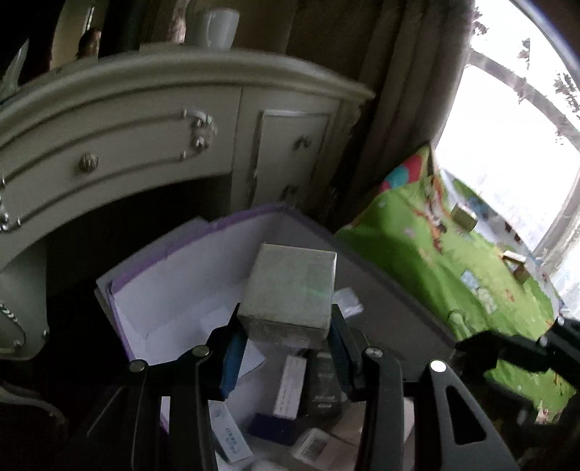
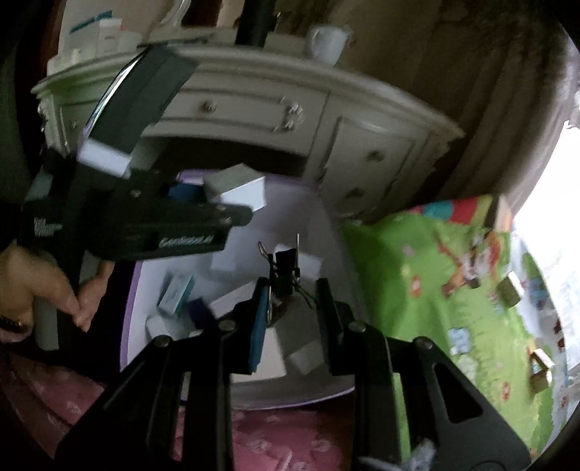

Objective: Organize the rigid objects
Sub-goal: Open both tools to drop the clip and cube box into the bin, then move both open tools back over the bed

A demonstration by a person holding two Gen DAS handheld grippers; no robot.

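Note:
My left gripper (image 1: 286, 319) is shut on a grey-white box (image 1: 290, 290) and holds it above a purple-rimmed white bin (image 1: 188, 250). The bin holds several small boxes, among them a dark box (image 1: 322, 384) and a white strip box (image 1: 290, 384). In the right wrist view my right gripper (image 2: 291, 290) stands open over the same bin (image 2: 319, 232), with a black binder clip (image 2: 284, 270) between its fingers, apparently loose. The left gripper (image 2: 203, 213) with its box (image 2: 239, 188) shows at upper left, held by a hand (image 2: 47, 286).
A cream dresser (image 1: 152, 119) with knobs stands behind the bin, a white mug (image 1: 217, 27) on top. A green play mat (image 1: 435, 261) with small blocks (image 2: 509, 291) lies to the right by a bright window. A pink patterned cloth (image 2: 282, 438) lies below the bin.

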